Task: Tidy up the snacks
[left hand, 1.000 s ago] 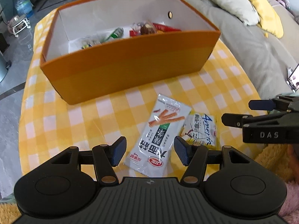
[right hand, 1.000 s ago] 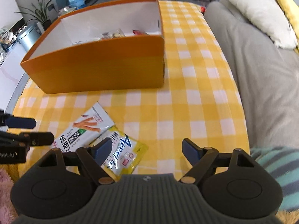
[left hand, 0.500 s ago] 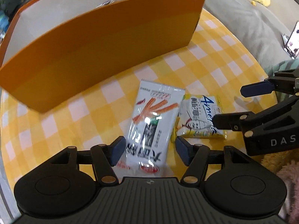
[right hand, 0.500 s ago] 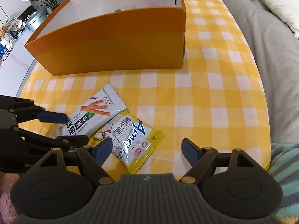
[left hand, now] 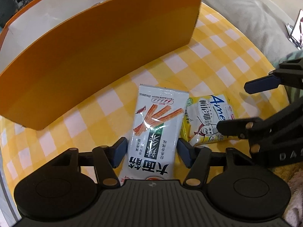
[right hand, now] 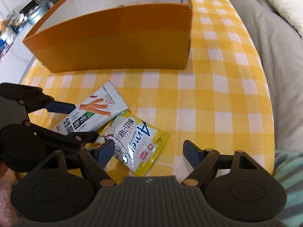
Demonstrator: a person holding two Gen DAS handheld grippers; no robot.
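White packet (left hand: 155, 132) lay on checked cloth (left hand: 217, 60) between left gripper (left hand: 152, 151) jaws, just closing, pads not pressing. Right gripper (right hand: 149, 151) stood open over yellow packet (right hand: 136, 143).

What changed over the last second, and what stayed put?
Both grippers came down toward the table. The left gripper now straddles the white snack packet, its jaws just narrowing without gripping yet. The right gripper hangs open over the yellow packet. Packets and orange box unmoved.
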